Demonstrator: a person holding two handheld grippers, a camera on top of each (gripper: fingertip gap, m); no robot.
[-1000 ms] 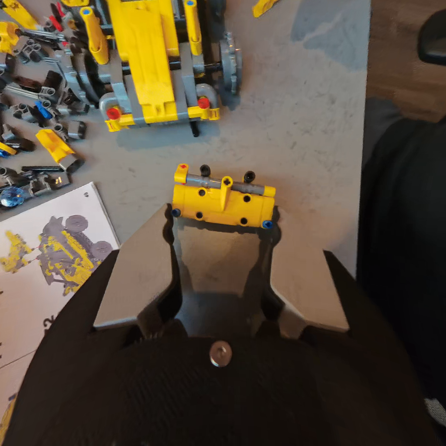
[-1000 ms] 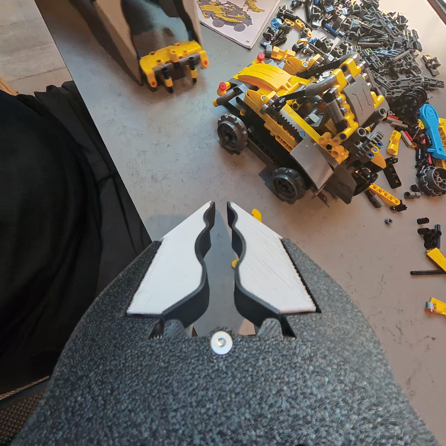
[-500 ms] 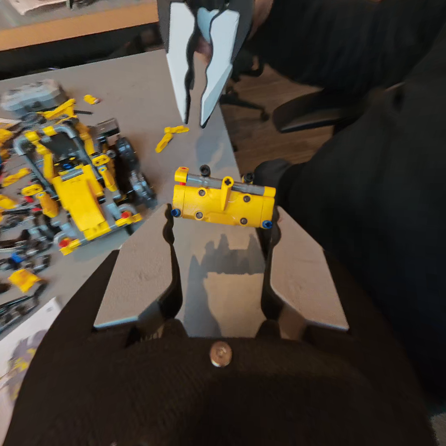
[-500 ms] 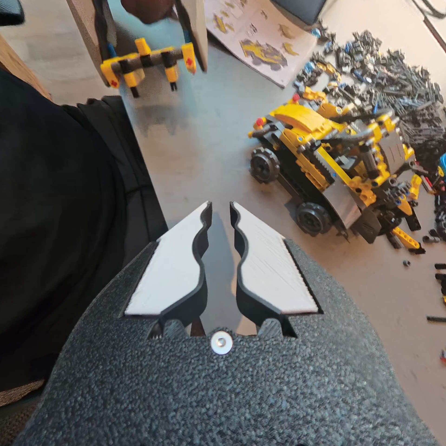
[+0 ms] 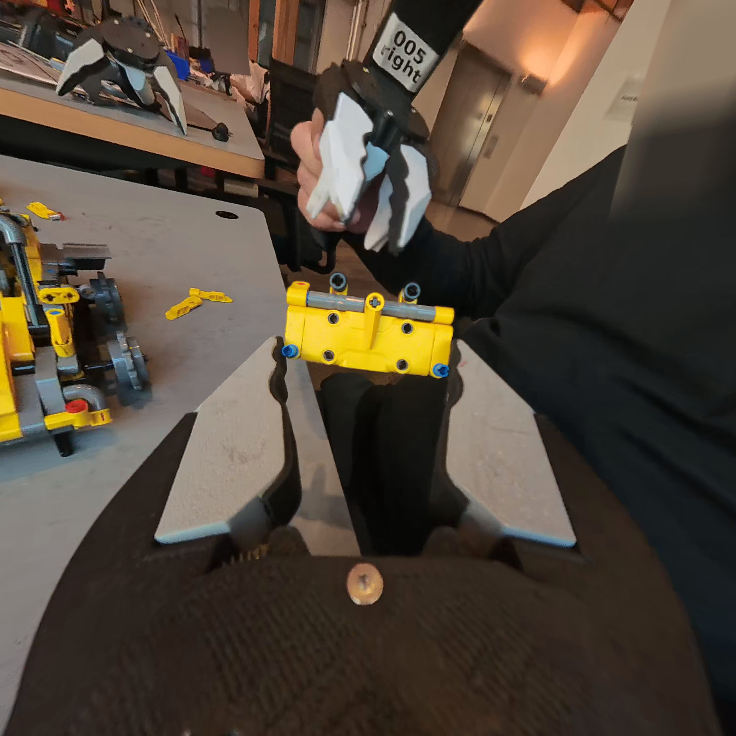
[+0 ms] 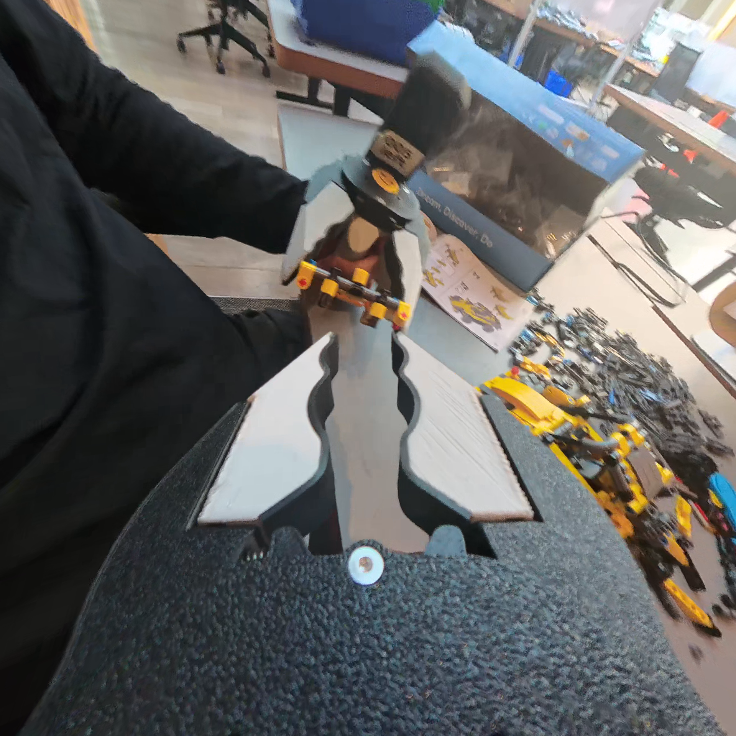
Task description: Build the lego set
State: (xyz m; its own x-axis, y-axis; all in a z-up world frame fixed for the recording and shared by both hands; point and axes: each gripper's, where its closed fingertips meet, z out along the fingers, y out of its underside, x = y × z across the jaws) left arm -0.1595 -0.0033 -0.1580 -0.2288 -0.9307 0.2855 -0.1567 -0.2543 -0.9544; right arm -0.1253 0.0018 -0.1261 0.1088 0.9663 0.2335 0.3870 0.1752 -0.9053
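My left gripper (image 5: 366, 360) is clamped across the ends of a yellow brick sub-assembly (image 5: 368, 338), a short block with a grey axle, blue pins at its lower corners and black pins along the top. I hold it in the air off the edge of the grey table (image 5: 167, 239), in front of my dark sleeve. My right gripper (image 6: 364, 346) carries nothing; its jaws stand a little apart and point at the block, close to it but not touching. That view is smeared, so the gap is probably narrower than it looks. On the table sit the half-built yellow vehicle (image 5: 44, 358), two loose yellow connectors (image 5: 197, 302), an open instruction booklet (image 6: 466, 290) and a heap of loose parts (image 6: 637, 390).
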